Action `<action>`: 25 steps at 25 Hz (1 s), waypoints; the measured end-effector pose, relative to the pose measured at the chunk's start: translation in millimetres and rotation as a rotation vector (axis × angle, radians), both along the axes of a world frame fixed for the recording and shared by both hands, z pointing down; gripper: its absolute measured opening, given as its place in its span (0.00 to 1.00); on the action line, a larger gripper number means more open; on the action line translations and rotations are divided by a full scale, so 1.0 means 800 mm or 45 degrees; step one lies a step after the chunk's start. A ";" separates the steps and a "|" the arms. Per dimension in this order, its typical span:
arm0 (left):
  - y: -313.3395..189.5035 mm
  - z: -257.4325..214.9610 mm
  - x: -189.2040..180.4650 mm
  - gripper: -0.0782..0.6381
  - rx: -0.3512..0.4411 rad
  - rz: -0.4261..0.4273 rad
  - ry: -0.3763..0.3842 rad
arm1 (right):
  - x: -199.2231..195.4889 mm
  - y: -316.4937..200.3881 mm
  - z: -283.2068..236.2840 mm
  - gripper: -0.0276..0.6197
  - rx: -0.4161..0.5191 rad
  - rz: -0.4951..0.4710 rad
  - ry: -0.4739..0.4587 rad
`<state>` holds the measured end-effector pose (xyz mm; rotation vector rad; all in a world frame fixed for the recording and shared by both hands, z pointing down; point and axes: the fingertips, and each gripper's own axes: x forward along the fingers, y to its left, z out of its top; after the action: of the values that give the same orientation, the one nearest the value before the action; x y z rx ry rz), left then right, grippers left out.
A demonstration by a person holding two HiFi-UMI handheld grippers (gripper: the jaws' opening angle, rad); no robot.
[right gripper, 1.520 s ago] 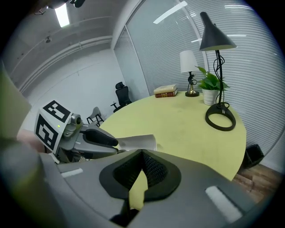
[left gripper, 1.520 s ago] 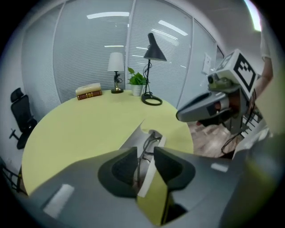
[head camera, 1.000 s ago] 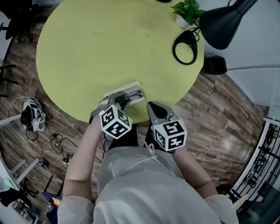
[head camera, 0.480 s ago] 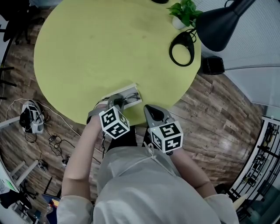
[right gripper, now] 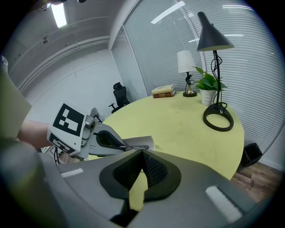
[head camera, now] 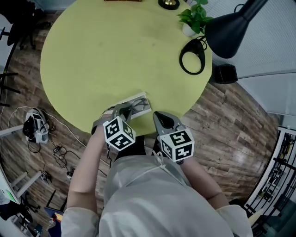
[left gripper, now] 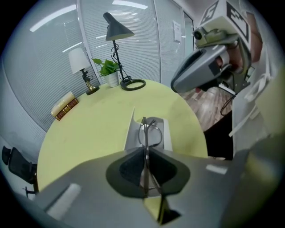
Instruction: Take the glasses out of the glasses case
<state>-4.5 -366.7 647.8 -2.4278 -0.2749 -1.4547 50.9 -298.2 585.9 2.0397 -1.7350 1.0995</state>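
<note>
A white glasses case (left gripper: 130, 133) lies open near the front edge of the round yellow table (head camera: 115, 51). Thin dark-framed glasses (left gripper: 149, 132) stand on edge in it. My left gripper (left gripper: 145, 153) points steeply down over the case (head camera: 138, 99), and its jaws are closing, with the pads pinching the near rim of the glasses. In the head view the left gripper (head camera: 126, 108) covers the case's near end. My right gripper (head camera: 160, 116) hovers just right of the case at the table edge. The right gripper (right gripper: 141, 153) is shut with nothing between its pads.
At the table's far right stand a black desk lamp with a ring base (head camera: 193, 50) and a potted plant (head camera: 196, 14). A small white-shaded lamp (left gripper: 80, 60) and a book (left gripper: 64, 106) sit at the far edge. Cables and a power strip (head camera: 34, 122) lie on the wooden floor.
The left gripper's jaws have drawn together over the near end of the case, onto the glasses. Both hands stay about where they were.
</note>
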 end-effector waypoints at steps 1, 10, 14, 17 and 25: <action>0.000 -0.005 -0.001 0.14 0.002 -0.007 0.014 | 0.000 0.000 -0.002 0.04 0.003 0.000 0.004; 0.000 -0.064 -0.006 0.14 -0.003 -0.066 0.165 | 0.006 -0.013 -0.038 0.04 0.079 -0.017 0.070; -0.004 -0.092 -0.013 0.14 0.015 -0.113 0.238 | 0.004 -0.020 -0.055 0.04 0.116 -0.031 0.098; -0.013 -0.120 -0.018 0.14 0.020 -0.181 0.322 | -0.001 -0.029 -0.068 0.04 0.144 -0.060 0.118; -0.037 -0.195 -0.051 0.14 -0.026 -0.463 0.587 | -0.024 -0.057 -0.116 0.04 0.239 -0.156 0.188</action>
<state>-45.1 -396.1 491.7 -2.8424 0.2675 -0.9601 31.6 -344.1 492.9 2.0298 -1.9199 0.7553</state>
